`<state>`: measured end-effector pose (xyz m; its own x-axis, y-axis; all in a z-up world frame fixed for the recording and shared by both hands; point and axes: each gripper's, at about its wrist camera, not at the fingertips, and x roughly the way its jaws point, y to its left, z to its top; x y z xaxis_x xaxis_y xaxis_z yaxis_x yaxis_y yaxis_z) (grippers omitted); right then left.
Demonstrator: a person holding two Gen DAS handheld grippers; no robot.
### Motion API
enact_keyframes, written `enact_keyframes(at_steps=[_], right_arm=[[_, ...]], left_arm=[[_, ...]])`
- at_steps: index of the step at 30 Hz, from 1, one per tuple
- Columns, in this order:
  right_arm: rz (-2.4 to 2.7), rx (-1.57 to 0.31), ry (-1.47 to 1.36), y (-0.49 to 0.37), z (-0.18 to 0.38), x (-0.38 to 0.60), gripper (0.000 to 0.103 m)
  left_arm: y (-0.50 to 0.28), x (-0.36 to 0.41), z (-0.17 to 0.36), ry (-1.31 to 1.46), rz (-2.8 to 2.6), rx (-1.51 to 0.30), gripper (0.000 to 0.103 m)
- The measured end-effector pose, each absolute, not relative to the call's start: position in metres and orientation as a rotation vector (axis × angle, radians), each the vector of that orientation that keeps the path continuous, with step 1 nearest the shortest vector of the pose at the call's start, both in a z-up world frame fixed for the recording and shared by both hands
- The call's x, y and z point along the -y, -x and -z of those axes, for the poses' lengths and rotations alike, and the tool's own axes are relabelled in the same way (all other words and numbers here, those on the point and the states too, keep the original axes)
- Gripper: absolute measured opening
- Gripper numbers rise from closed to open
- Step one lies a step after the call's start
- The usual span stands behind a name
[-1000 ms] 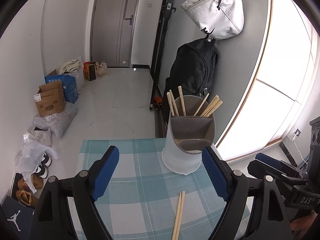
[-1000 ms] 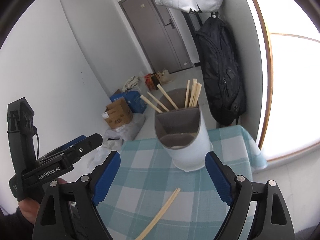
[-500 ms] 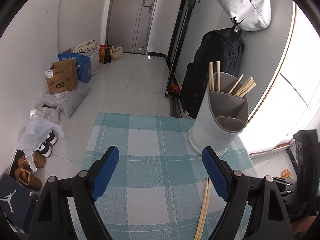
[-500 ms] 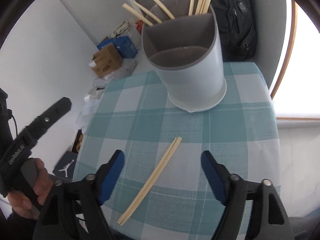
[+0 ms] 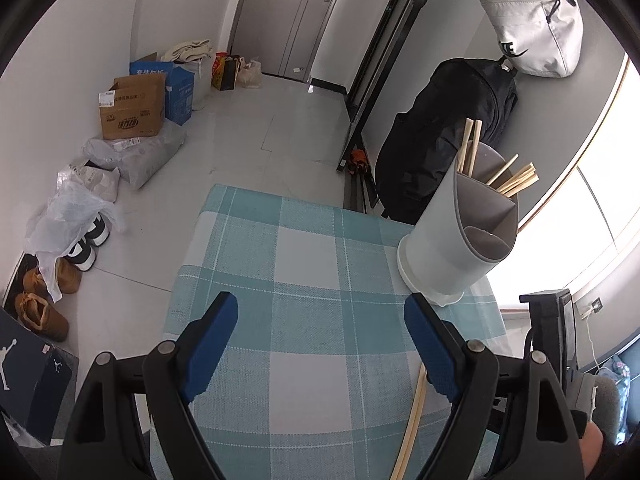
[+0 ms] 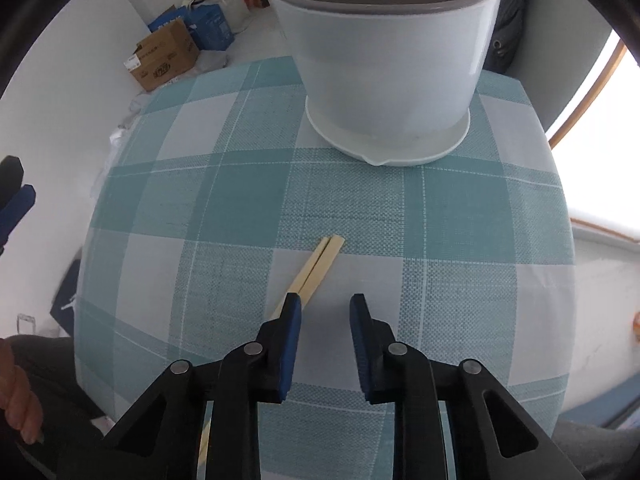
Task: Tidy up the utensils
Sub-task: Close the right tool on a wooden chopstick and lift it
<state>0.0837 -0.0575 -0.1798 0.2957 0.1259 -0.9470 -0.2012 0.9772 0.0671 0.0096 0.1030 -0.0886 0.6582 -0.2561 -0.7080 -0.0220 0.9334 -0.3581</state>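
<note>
Left gripper [image 5: 320,344], seen from its own wrist camera, hangs above the teal-and-white checked tablecloth [image 5: 304,264] with its blue-padded jaws wide apart and only cloth between them. A pair of chopsticks [image 5: 412,412] lies on the cloth just inside the right-hand finger, running toward the lower edge. Further back on the right stands the white utensil holder [image 5: 448,240], its grey inner compartments holding more chopsticks [image 5: 508,176] that lean out of the top. A black backpack [image 5: 444,128] and a white bag [image 5: 532,28] hang behind it, and cardboard boxes [image 5: 132,108] and shoes sit on the floor at left.

From the right wrist camera, the right gripper [image 6: 325,308] points steeply down at the cloth; its jaws have just been closing and stand narrowly apart. The chopstick pair passes under the left finger rather than through the gap, so nothing is clamped. The holder's base rests on the cloth beyond, well apart from the chopstick tips.
</note>
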Motion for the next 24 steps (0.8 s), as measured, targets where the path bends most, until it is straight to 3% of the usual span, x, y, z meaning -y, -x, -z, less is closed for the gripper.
enact_keyframes(at_steps=[3,4,5,13,22,24], right_arm=[[-0.186,-1.266,0.096,-0.085,0.180,0.058,0.021],[-0.165,-1.275,0.119,-0.087,0.182,0.055,0.013],[-0.161,-1.273,0.121,-0.090,0.182,0.052,0.011],[-0.189,-1.277,0.008,-0.097,0.180,0.051,0.013],[-0.128,-1.262,0.167,-0.096,0.176,0.031,0.014],[-0.125,-1.272,0.171,-0.096,0.176,0.031,0.009]], left_arm=[[-0.011,-0.109,0.092,0.384,0.145,-0.865,0.082],[-0.011,-0.110,0.092,0.384,0.142,-0.867,0.082],[-0.012,-0.111,0.092,0.384,0.142,-0.869,0.082],[-0.009,-0.120,0.089,0.437,0.172,-0.868,0.082],[-0.011,-0.121,0.093,0.434,0.177,-0.891,0.082],[-0.011,-0.122,0.094,0.437,0.178,-0.894,0.082]])
